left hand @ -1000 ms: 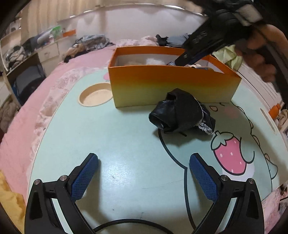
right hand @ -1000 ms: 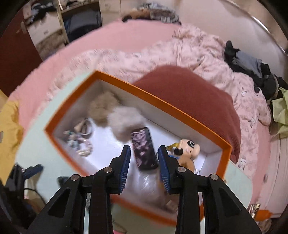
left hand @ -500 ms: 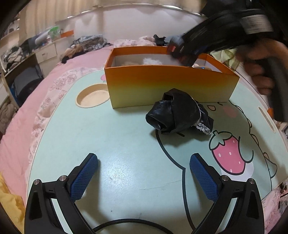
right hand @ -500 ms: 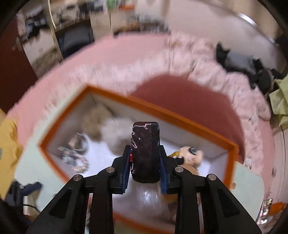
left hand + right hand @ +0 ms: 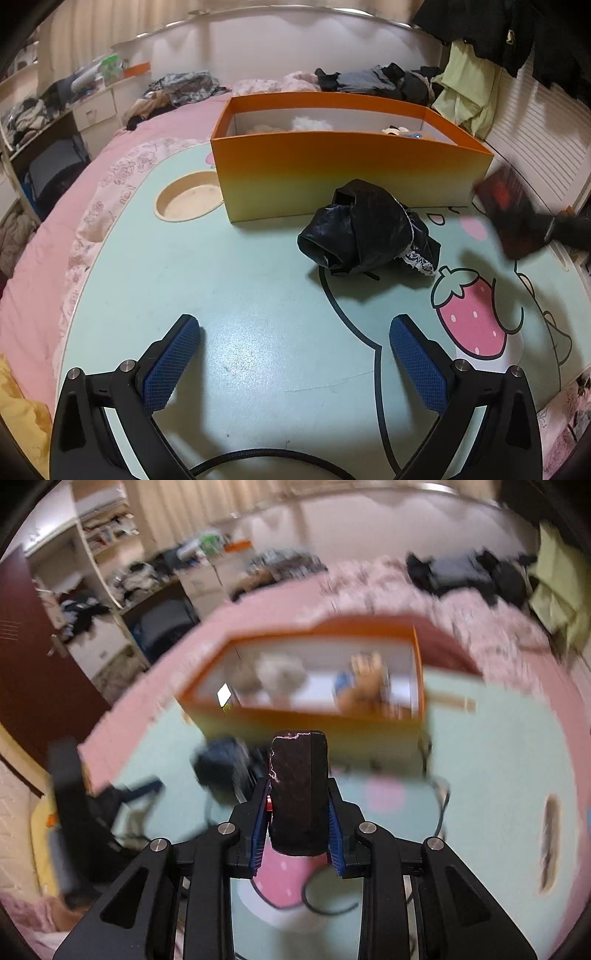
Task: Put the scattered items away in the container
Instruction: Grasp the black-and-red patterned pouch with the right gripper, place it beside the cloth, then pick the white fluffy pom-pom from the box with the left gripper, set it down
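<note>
R claw [image 5: 298, 812] is clenched on a dark, rounded-rect block w/ pink marbled streaks [image 5: 298, 794], pinched upright btwn the blue pads. In the L view we see the same block [image 5: 513, 210] as a blurred dark-red slab, off the surface, just right of the box's right end.

L claw [image 5: 293, 354] is released: blue pads wide apart, nothing btwn them, low over the mint-green cartoon-print surface [image 5: 240, 277].

Orange open-top cardboard box [image 5: 351, 173] sits at the far side of the surface. Inside we see a white fluffy item [image 5: 310, 123] at left-centre and a small plush toy [image 5: 397, 130] toward the right end; rest is hidden by the front wall. R view is motion-blurred, so we can't resolve box contents further.

Crumpled black shiny bag w/ white lace trim [image 5: 369, 229] lies on the surface, just in front of the box, near its front wall; touching or not, can't tell. Round beige cup recess [image 5: 190, 199] is just left of the box. Strawberry print [image 5: 471, 317] is near the L claw's right finger.
</note>
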Tool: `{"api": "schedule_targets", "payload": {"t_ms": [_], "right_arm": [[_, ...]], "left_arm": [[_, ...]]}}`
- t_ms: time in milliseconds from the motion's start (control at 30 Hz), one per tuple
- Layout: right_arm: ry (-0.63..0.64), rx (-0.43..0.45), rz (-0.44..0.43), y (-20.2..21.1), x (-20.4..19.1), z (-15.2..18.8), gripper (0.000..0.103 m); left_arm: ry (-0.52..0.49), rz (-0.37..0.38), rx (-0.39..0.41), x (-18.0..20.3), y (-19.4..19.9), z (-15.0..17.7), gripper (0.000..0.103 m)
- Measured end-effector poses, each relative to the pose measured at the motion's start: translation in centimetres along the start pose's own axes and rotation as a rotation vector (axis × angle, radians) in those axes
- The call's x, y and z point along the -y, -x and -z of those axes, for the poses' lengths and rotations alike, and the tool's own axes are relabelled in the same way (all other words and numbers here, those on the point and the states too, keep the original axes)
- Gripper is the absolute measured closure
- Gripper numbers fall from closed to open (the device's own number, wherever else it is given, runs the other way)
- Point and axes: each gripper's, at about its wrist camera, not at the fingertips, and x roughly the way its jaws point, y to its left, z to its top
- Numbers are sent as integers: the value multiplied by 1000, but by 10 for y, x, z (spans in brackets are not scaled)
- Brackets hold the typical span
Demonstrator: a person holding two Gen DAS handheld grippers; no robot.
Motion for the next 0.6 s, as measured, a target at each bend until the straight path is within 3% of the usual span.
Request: {"api": "schedule_targets", "payload": {"t_ms": [133,300,467,600], "right_arm": [[-5,-42,51,-26,3,16,73],[-25,7,88,-29,6,23,67],[-42,178,81,5,11,43,31],[-54,218,98,18,13,60,31]], "left_arm": [[-1,1,-1,0,-1,-1,1],[9,10,5,-2,0,-1,1],[65,69,35,-17,4,-1,1],[85,23,87,-30,16,-17,2]]}}
